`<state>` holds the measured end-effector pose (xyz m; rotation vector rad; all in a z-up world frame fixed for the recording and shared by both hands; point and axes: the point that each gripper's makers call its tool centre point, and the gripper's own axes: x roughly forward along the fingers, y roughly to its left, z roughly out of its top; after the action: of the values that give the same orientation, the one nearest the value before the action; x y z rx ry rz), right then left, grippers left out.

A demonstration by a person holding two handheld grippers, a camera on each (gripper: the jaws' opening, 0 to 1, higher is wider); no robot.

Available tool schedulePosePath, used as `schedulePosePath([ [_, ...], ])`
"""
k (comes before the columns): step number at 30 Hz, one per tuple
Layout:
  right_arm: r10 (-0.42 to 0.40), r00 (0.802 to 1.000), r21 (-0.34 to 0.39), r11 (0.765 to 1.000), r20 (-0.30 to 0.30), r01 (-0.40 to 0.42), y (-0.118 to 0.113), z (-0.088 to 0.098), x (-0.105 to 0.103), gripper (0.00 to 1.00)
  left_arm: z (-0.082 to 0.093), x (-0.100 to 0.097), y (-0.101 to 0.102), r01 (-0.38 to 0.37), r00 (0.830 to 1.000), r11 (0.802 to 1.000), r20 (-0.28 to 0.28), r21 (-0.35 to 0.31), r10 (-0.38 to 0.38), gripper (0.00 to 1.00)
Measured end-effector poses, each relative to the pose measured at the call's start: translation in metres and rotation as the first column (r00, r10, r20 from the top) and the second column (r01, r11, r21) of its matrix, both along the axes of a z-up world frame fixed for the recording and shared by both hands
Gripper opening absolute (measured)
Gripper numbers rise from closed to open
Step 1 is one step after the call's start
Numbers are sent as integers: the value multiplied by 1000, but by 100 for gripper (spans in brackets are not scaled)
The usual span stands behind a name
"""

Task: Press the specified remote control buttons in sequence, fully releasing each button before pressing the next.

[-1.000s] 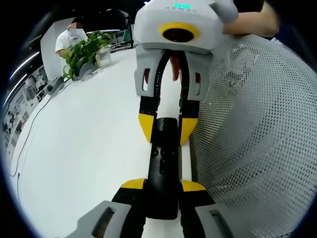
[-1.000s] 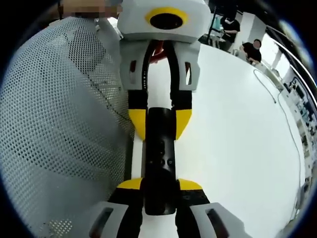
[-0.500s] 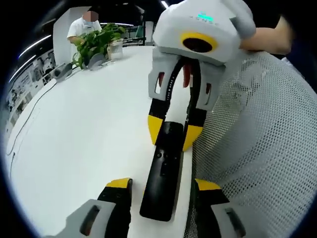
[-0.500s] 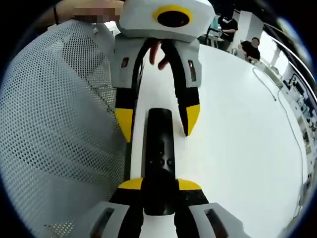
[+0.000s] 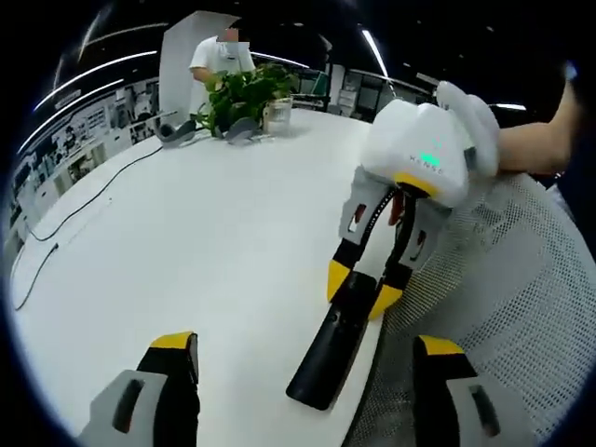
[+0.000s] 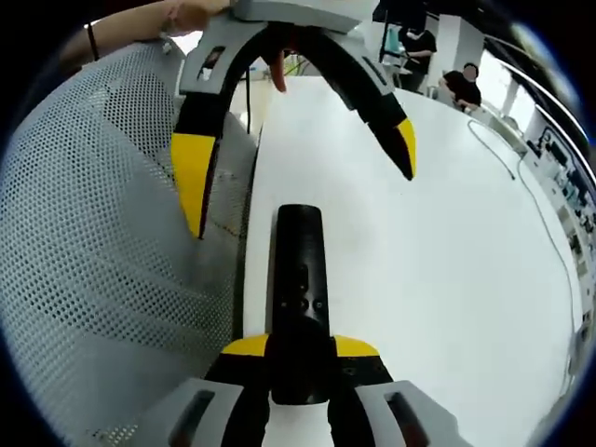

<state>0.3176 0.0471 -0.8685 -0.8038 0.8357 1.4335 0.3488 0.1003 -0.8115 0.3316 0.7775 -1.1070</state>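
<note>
Here the right tool [image 6: 300, 358] pinches the remote [image 6: 299, 279], while the left tool [image 5: 307, 372] is spread wide, holding nothing.

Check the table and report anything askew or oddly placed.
The remote control lies along the very edge of the white table, right beside the grey mesh surface. The right gripper clamps one end; the left gripper hangs open over the other end. Nothing looks spilled or damaged.

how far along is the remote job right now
Early, by the look of it. In hand: the right gripper is clamped on the near end of the black remote, which lies on the white table. The left gripper is open and clear of it. Left: every button press; none is under way in these views.
</note>
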Motion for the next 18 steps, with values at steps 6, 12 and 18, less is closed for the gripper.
schedulePosePath([
  [6, -3, 1000, 0, 1000, 2, 3, 1, 0, 0, 20, 15, 2, 10, -49, 999, 999, 15, -4, 49, 100],
  [12, -6, 1000, 1, 1000, 1, 6, 1, 1, 0, 20, 38, -4, 20, -102, 993, 994, 51, -50, 105, 100],
  [18, -8, 1000, 0, 1000, 0, 8, 1, 1, 0, 20, 62, -8, 26, -177, 977, 976, 97, -127, 189, 100],
])
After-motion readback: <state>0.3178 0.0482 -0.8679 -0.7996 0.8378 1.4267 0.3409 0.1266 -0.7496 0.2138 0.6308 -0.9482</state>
